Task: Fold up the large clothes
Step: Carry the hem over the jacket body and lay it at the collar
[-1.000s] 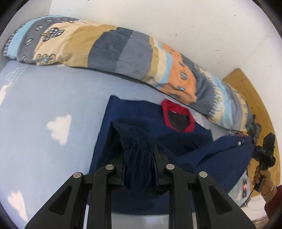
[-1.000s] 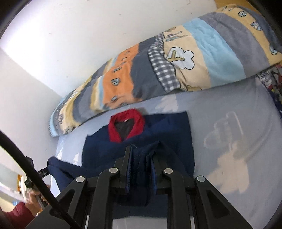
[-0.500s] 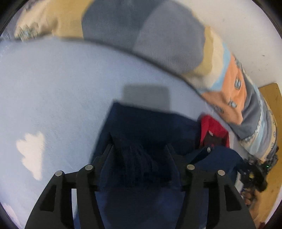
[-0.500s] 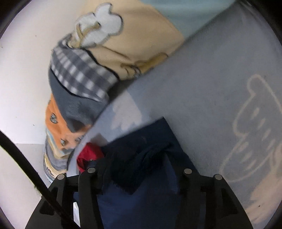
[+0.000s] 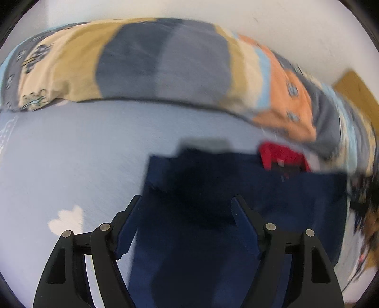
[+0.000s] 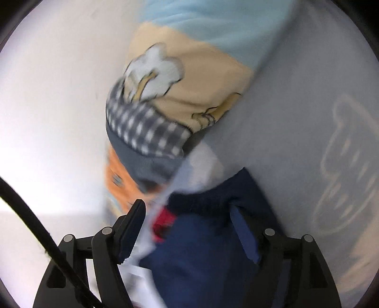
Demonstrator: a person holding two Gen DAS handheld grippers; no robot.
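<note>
Navy garment [image 5: 248,196] lay flat on the blue sheet [image 5: 71,154], filling each frame's lower centre. Left gripper [image 5: 187,208] and right gripper [image 6: 187,213] were both opening, cloth between but unpinched, equally near.

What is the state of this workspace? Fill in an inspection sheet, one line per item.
Surface: light blue bedsheet with white cloud prints.
Job's things: navy garment with a red collar lies on the sheet, a part already folded over.
Clutter: rolled patchwork quilt along the wall, behind the garment.
Grippers: left gripper with jaws opening, navy cloth under the gap, pads off it; right gripper with jaws opening over the cloth by the collar, not pinching.
Cables: black cable crosses the right wrist view's lower left.
Surroundings: white wall; wooden board at the far right; pictures blurred.
</note>
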